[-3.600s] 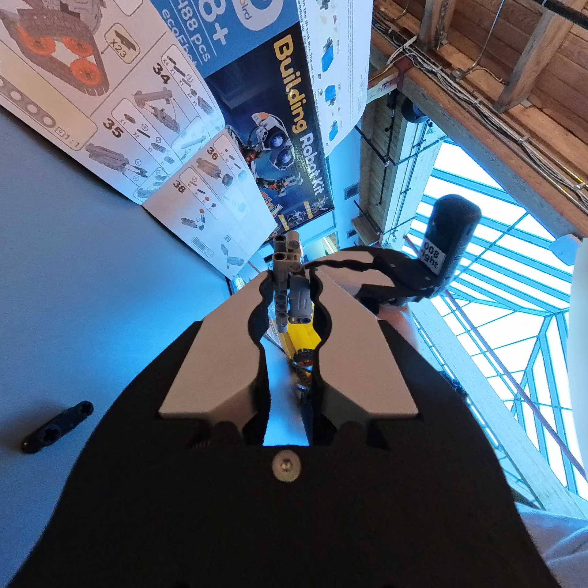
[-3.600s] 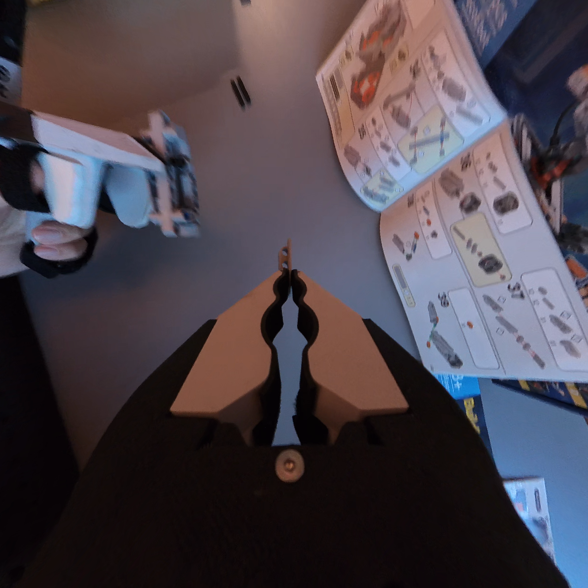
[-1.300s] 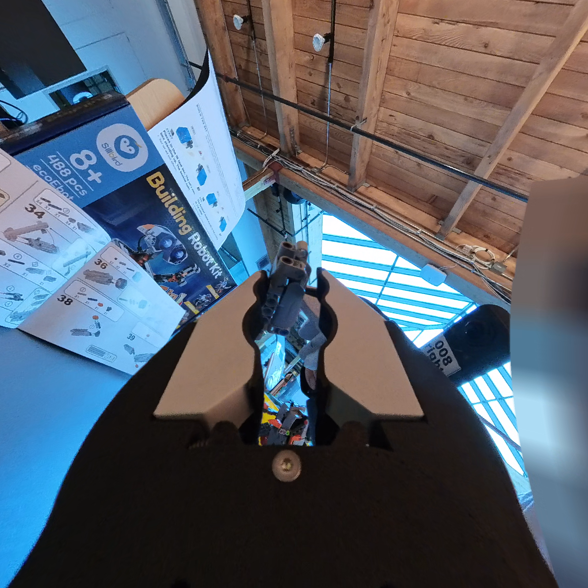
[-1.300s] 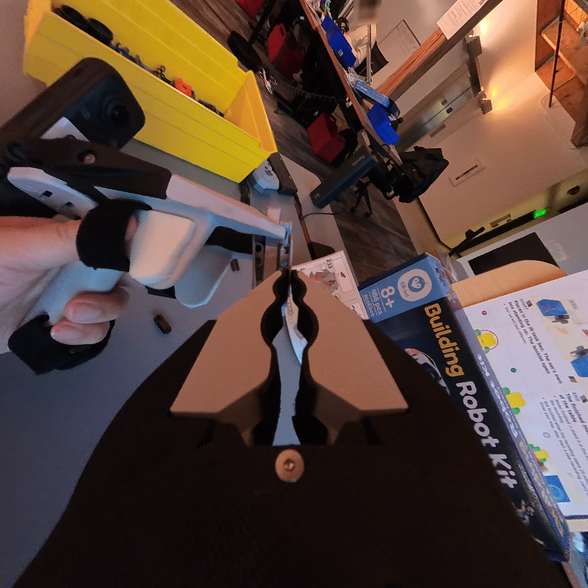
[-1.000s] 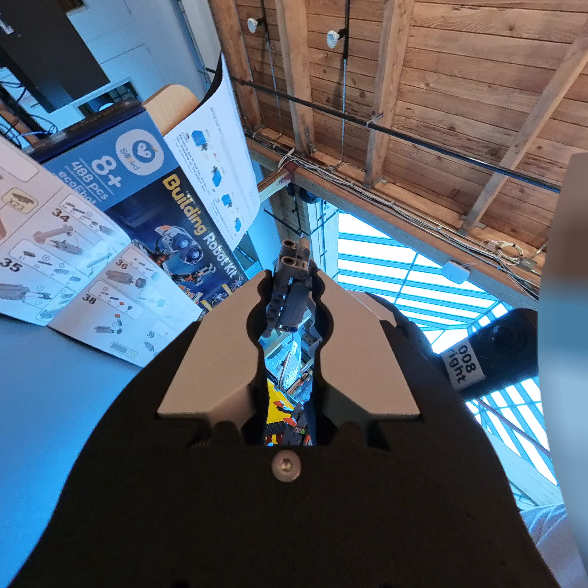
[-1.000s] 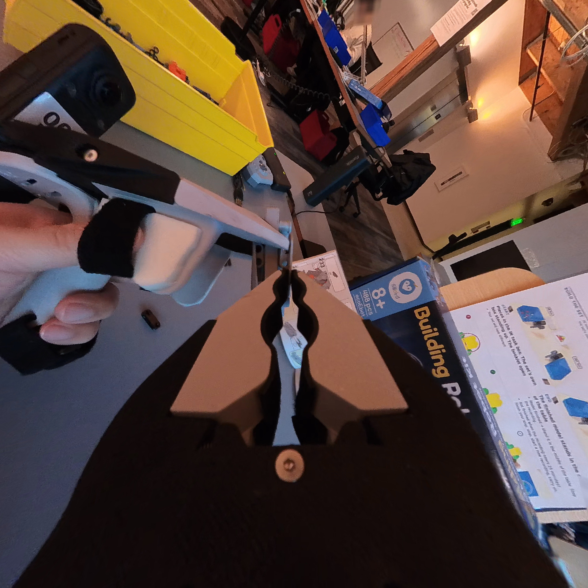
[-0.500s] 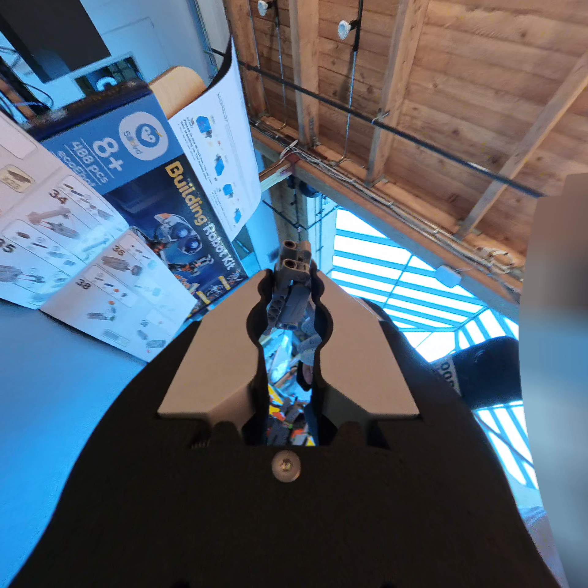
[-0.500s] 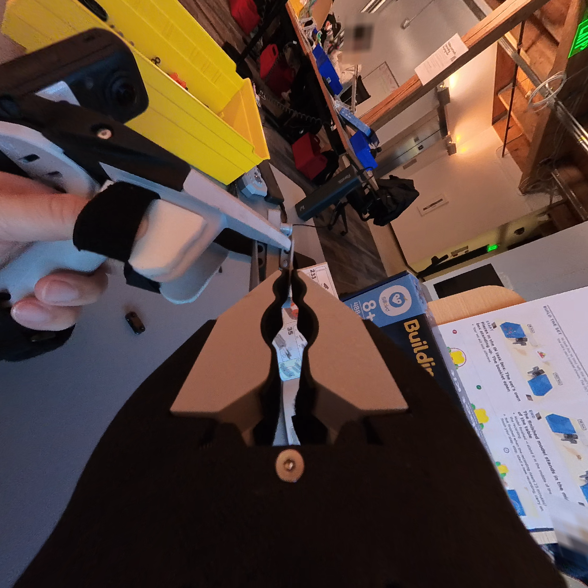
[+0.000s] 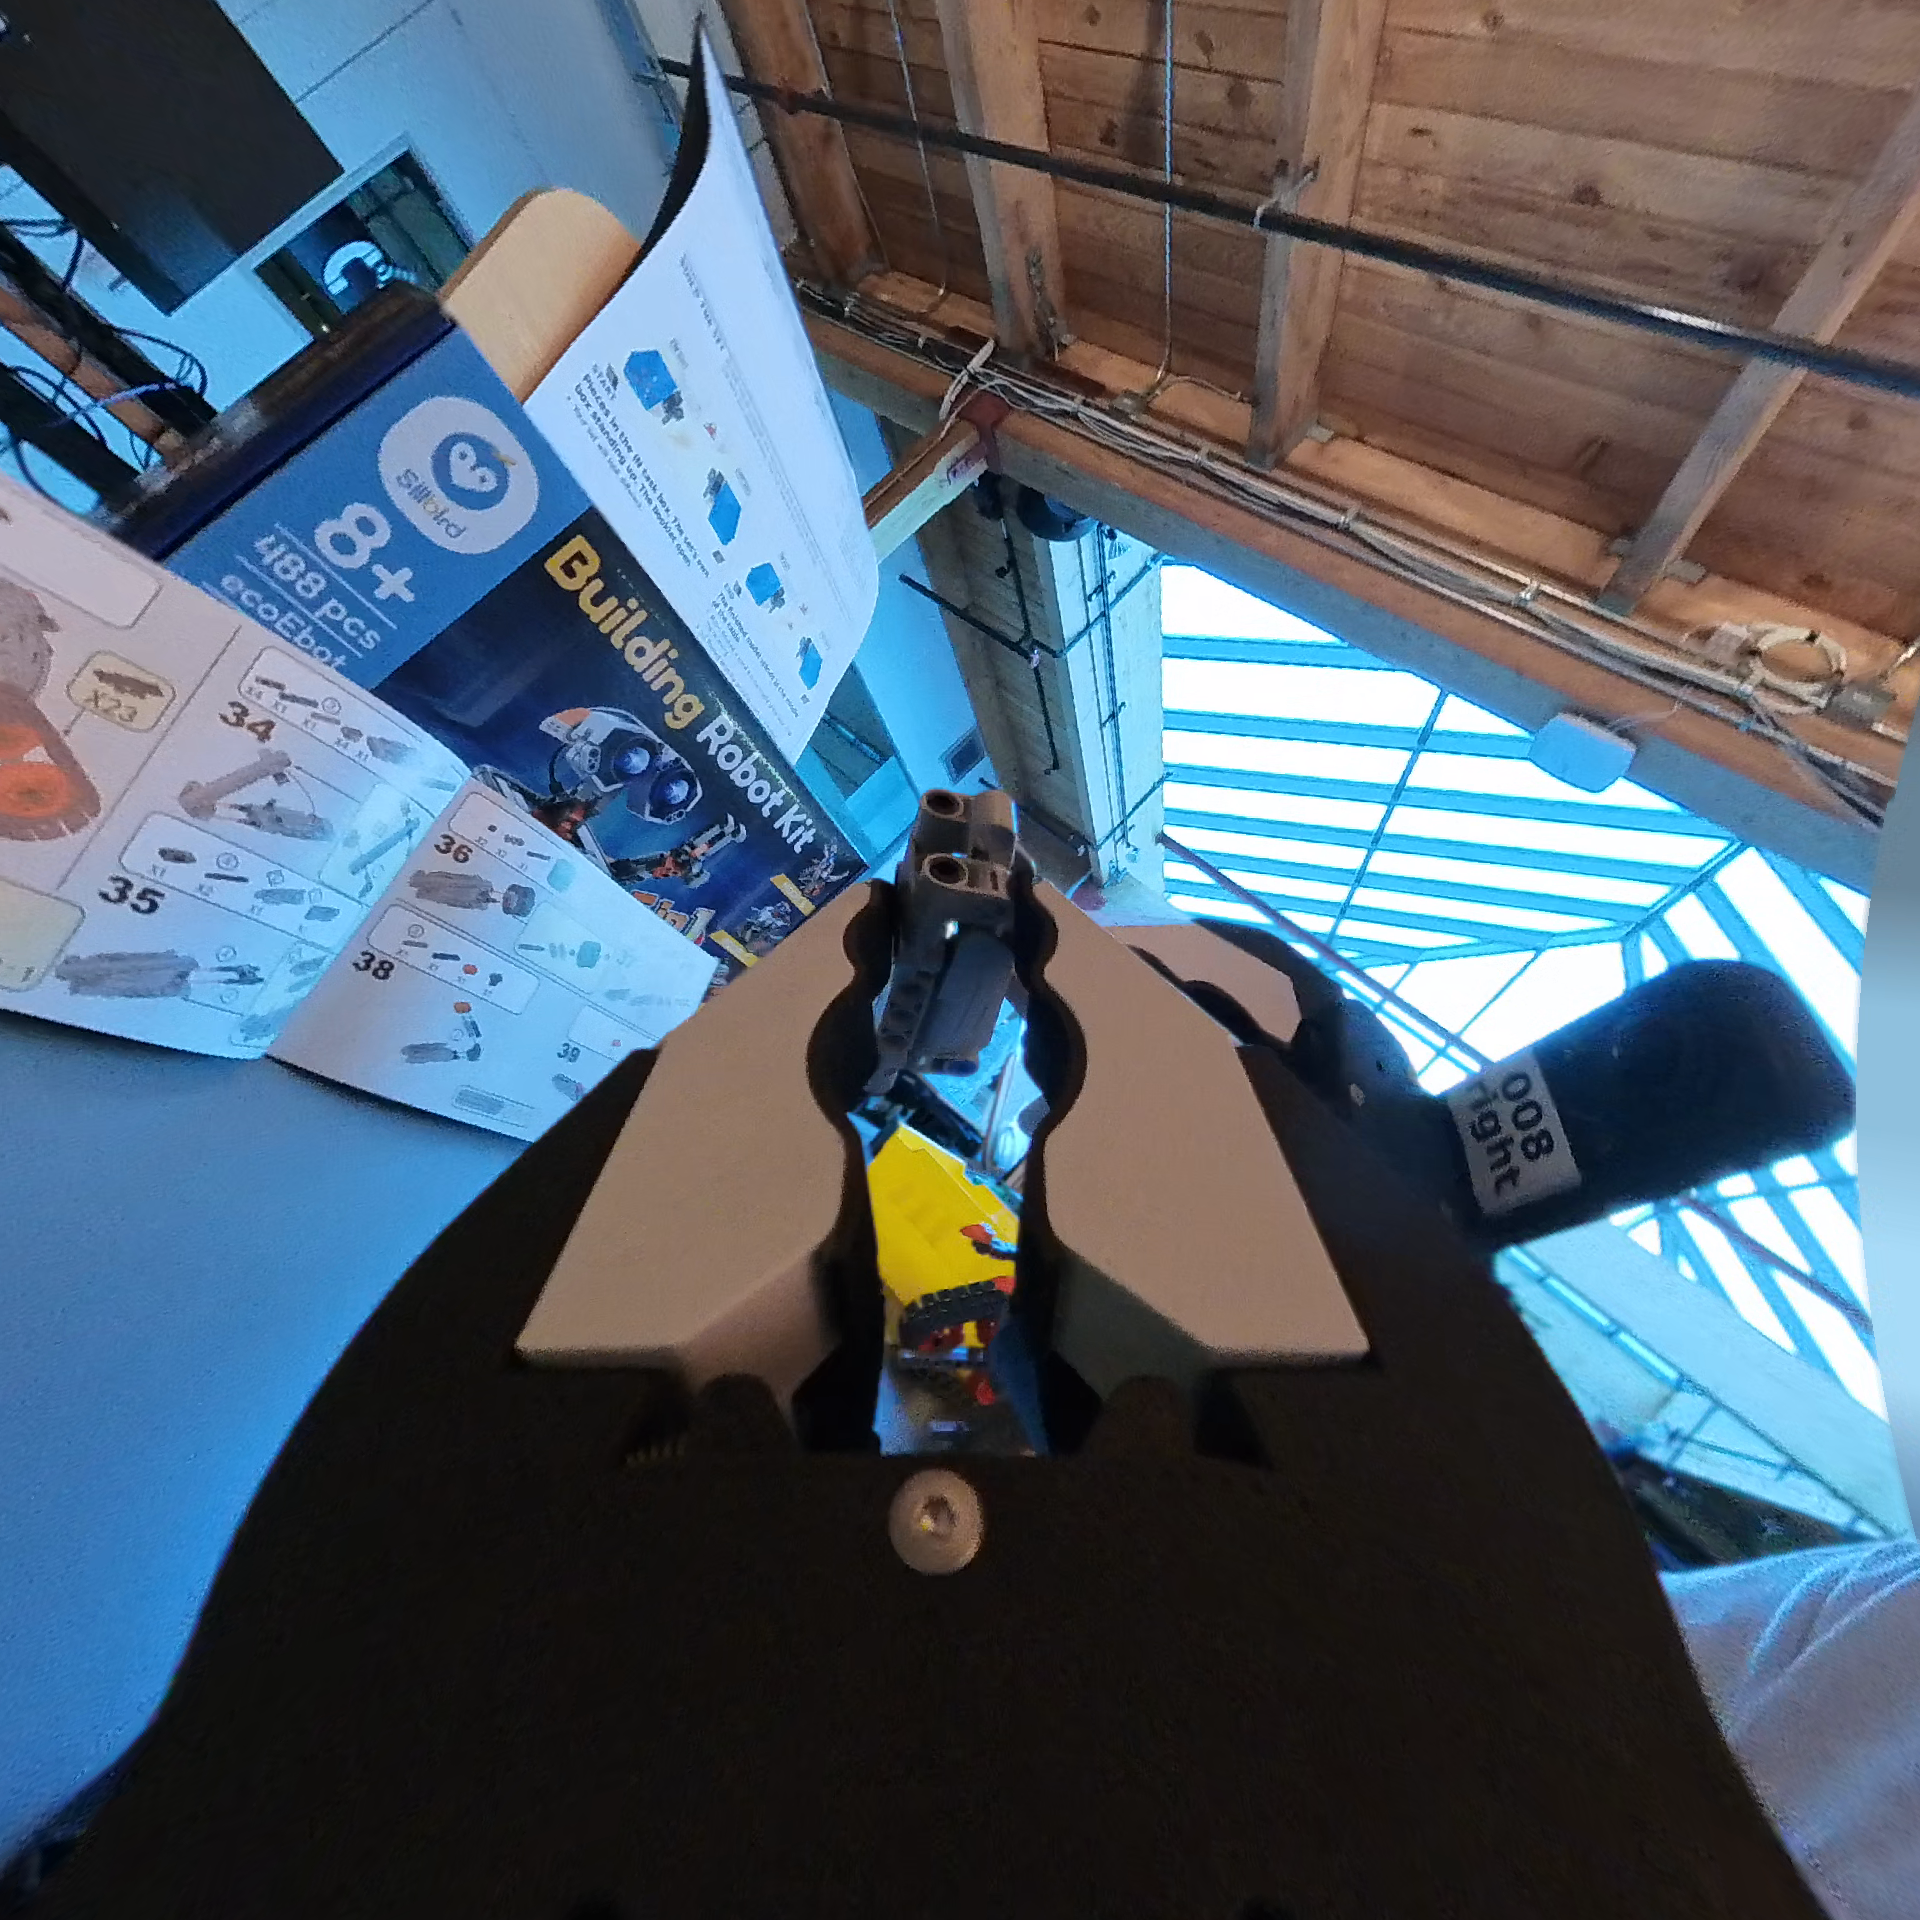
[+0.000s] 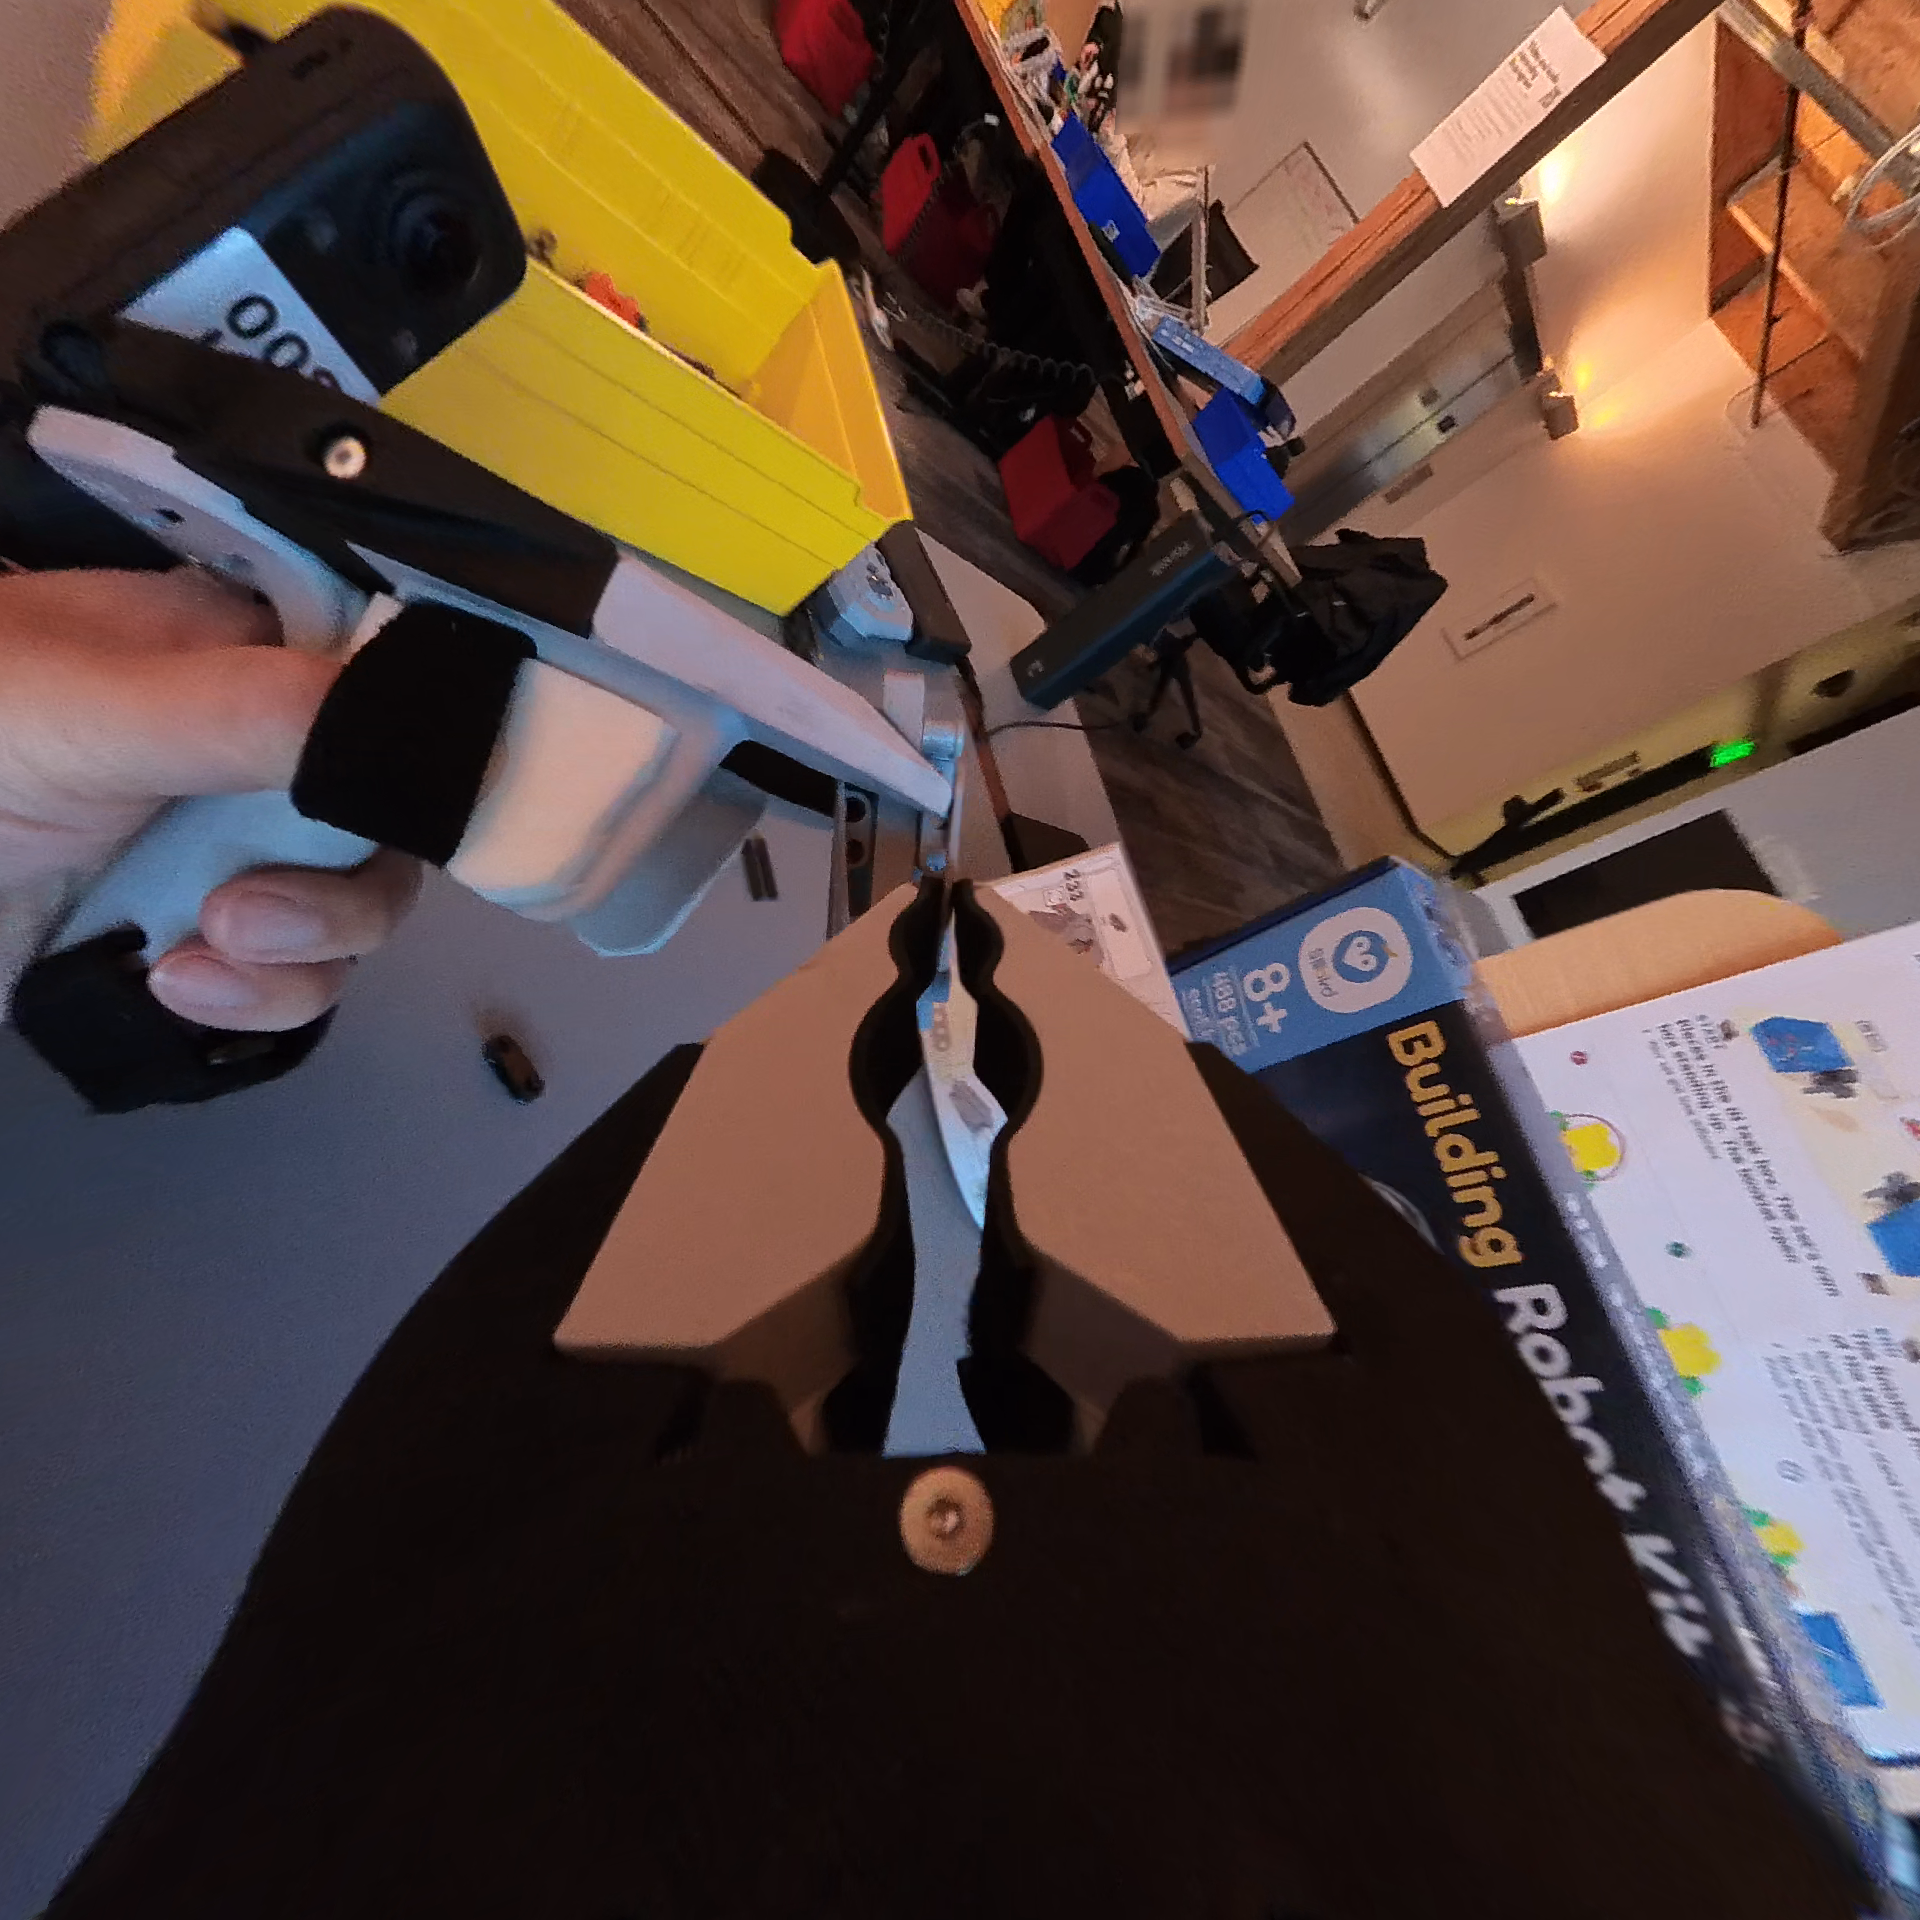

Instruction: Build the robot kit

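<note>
Between the pale grey fingers of your left claw (image 9: 940, 914), a small grey plastic building-brick assembly (image 9: 951, 935) of holed beams sits clamped, its two-holed end poking out past the tips and raised toward a timber ceiling (image 9: 1455, 208). Your right claw (image 10: 940, 894) is pinched nearly closed on a thin light-grey piece (image 10: 938, 868) that shows only edge-on at the very tips; what kind of piece it is cannot be told. In the right wrist view, that piece stands just beside the tip of your left claw, held in your hand (image 10: 135, 748), so close that contact cannot be judged either way.

Below both tools lies a plain grey worktop (image 10: 260, 1195). An open white instruction booklet (image 9: 260, 883) with numbered assembly drawings rests on it at the left, leaning against a dark blue cardboard kit box (image 9: 540, 644) with a robot picture. A loose white printed sheet (image 9: 727, 436) curls up over the top of the box. A small black connector peg (image 10: 512, 1067) lies on the worktop near your left hand, and a pair of small dark pieces (image 10: 758, 868) lies farther along. At the far edge of the worktop stands a yellow plastic parts bin (image 10: 644, 312) holding dark and orange parts. Beyond it, shelves with red and blue containers (image 10: 1060, 488) line the room.
</note>
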A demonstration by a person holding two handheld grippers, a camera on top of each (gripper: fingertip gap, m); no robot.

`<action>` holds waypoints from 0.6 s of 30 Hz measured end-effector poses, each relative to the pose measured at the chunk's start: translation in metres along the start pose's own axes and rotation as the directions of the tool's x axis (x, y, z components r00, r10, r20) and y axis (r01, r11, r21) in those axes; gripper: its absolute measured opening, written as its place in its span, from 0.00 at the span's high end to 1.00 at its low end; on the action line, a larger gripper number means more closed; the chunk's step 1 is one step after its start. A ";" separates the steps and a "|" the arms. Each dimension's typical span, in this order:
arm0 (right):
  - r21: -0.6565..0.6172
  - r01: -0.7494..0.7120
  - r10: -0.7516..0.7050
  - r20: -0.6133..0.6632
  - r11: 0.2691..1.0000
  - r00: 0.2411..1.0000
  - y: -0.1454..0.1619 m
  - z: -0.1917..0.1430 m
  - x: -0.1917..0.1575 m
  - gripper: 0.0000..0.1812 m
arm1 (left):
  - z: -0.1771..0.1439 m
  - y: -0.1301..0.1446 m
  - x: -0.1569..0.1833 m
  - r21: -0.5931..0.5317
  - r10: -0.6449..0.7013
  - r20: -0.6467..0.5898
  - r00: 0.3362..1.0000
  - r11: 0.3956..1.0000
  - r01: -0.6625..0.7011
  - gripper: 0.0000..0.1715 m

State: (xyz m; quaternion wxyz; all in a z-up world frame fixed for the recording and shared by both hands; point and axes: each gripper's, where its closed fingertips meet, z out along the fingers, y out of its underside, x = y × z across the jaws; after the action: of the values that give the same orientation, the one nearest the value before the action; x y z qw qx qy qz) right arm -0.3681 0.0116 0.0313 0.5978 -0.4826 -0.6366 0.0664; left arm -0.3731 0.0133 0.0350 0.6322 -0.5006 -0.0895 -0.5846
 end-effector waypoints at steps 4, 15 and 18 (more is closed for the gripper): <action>0.048 -0.138 0.133 0.097 0.989 0.986 -0.004 -0.006 0.001 0.98 | 0.002 0.000 0.009 -0.022 0.102 -0.013 0.995 0.995 -0.102 0.88; 0.082 -0.233 0.212 0.209 0.969 0.955 -0.011 -0.021 0.005 0.93 | 0.005 0.006 0.024 -0.045 0.161 -0.060 0.985 0.986 -0.164 0.88; 0.086 -0.232 0.209 0.215 0.969 0.954 -0.013 -0.021 0.002 0.96 | 0.006 0.007 0.025 -0.051 0.203 -0.053 0.978 0.977 -0.206 0.88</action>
State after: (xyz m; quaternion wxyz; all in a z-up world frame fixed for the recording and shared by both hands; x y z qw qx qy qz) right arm -0.3571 -0.0043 0.0476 0.5437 -0.5075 -0.6321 0.2173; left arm -0.3571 -0.0004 0.0517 0.6767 -0.5105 -0.0060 -0.5305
